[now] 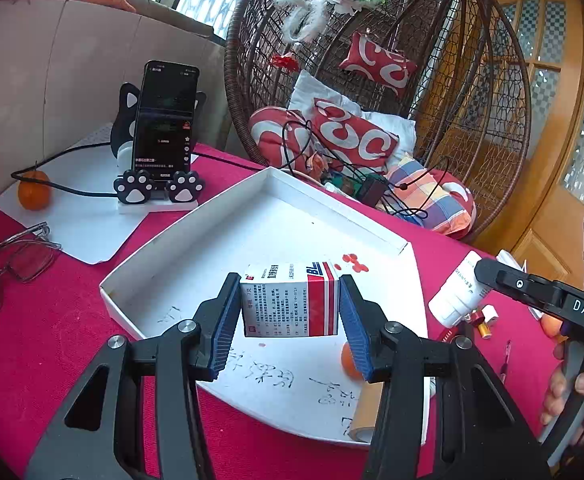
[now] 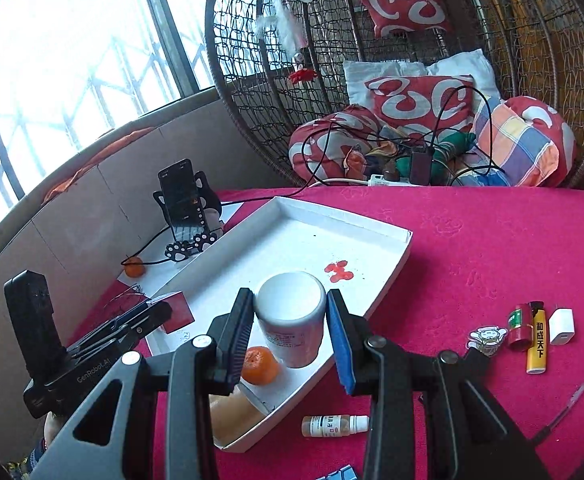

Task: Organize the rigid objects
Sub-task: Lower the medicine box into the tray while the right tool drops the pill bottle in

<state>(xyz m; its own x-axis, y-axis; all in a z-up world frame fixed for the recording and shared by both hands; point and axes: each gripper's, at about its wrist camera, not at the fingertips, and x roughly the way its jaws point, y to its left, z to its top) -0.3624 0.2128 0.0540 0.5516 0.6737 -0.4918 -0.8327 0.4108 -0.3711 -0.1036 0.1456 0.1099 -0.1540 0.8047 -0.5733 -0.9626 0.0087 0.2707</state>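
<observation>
My left gripper (image 1: 289, 314) is shut on a red, white and blue medicine box (image 1: 289, 300), held above the white tray (image 1: 195, 240). My right gripper (image 2: 287, 330) is shut on a white pill bottle (image 2: 289, 316), bottom end toward the camera, over the near part of the same tray (image 2: 388, 256). The bottle (image 1: 458, 292) also shows at the right of the left wrist view, and the box (image 2: 177, 312) at the left of the right wrist view. A small orange (image 2: 259, 365) and a roll of brown tape (image 2: 231, 416) lie in the tray's near corner.
On the red tablecloth right of the tray lie a small dropper bottle (image 2: 334, 426), a yellow lighter (image 2: 536, 338), a red battery (image 2: 519, 326), a white charger plug (image 2: 560, 326) and a pen (image 2: 564, 408). A phone on a cat stand (image 1: 163, 132), glasses (image 1: 9, 264) and another orange (image 1: 33, 190) sit left.
</observation>
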